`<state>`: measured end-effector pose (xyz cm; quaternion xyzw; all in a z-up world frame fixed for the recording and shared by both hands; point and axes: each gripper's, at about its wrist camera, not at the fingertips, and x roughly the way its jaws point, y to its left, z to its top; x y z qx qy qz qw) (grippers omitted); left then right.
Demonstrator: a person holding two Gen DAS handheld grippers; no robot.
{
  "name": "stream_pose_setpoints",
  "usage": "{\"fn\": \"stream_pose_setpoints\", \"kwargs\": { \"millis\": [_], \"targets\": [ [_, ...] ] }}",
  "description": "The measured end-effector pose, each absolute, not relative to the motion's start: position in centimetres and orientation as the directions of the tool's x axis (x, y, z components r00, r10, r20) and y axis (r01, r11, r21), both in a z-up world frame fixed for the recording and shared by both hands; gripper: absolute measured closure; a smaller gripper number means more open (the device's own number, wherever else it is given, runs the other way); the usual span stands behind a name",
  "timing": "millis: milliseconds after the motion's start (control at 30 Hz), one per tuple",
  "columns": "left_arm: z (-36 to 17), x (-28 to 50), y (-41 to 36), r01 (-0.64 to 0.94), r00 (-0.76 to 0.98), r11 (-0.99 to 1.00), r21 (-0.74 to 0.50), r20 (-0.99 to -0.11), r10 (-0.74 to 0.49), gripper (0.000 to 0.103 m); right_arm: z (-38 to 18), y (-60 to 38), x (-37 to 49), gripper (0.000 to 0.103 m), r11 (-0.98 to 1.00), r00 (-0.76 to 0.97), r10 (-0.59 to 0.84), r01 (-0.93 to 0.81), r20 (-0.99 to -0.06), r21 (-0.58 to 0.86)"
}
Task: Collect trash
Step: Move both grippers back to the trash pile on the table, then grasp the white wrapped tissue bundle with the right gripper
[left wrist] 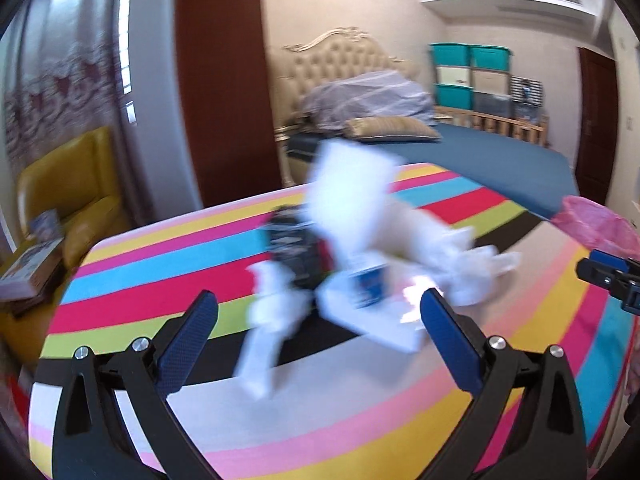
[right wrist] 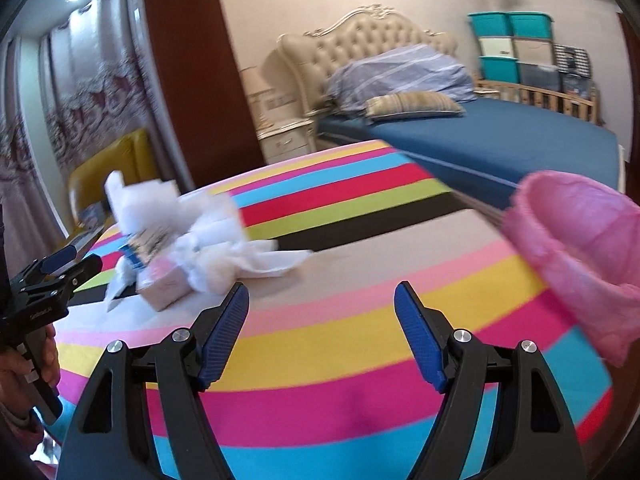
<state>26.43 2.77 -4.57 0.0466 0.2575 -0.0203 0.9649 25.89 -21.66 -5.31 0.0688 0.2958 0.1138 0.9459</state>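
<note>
Two handheld grippers over a round table with a bright striped cloth [right wrist: 320, 380]; both views blurred by motion.

Far left, background: mustard-yellow upholstered armchair [left wrist: 76, 196] beside patterned curtains.

Left gripper [left wrist: 320, 300], black frame with blue finger pads: jaws stand wide apart, nothing between the pads. Seen also at the left edge of the right wrist view [right wrist: 68, 264], gripped by a hand [right wrist: 28, 372] low at that edge.

Trash pile [left wrist: 360, 240], just ahead of the left gripper on the cloth: crumpled white tissues, a flat white paper sheet [left wrist: 372, 320], a small blue-and-white carton [left wrist: 370, 284] and a dark crumpled wrapper [left wrist: 294, 248]. Blur too heavy to tell which pieces touch. In the right wrist view the same pile [right wrist: 192, 240] lies on the left part of the table, ahead and to the left of the right gripper.

Right gripper [right wrist: 320, 300], same build: jaws wide apart, empty, bare cloth between the pads. Its tip shows at the right edge of the left wrist view [left wrist: 608, 276].

Right: bin lined with a pink plastic bag [right wrist: 576, 248], mouth open, at the table's right edge, well apart from the pile.

Background, centre to right: bed with a tufted beige headboard [right wrist: 368, 44], blue sheet, striped bedding; stacked teal and beige storage boxes [right wrist: 512, 48].
</note>
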Motion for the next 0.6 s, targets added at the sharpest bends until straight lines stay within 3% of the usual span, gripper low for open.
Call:
{"fn": "stream_pose_setpoints", "kwargs": {
  "millis": [233,300,600],
  "targets": [
    [-5.6,26.6,8.9,-0.047,0.845,0.995,0.087,-0.528,0.086,0.005,-5.7,-16.0,28.2,0.031,0.957,0.76,0.287,-0.245,-0.583,0.153],
    [-5.9,26.6,10.3,-0.065,0.837,0.995,0.079,-0.538,0.097,0.005,-6.2,-14.8,29.2,0.031,0.958,0.72,0.282,-0.25,-0.635,0.142],
    [-6.4,28.0,12.8,-0.058,0.807,0.997,0.042,-0.587,0.072,0.005,-6.2,-14.5,31.2,0.031,0.967,0.688,0.252,-0.164,-0.68,0.193]
  ]
}}
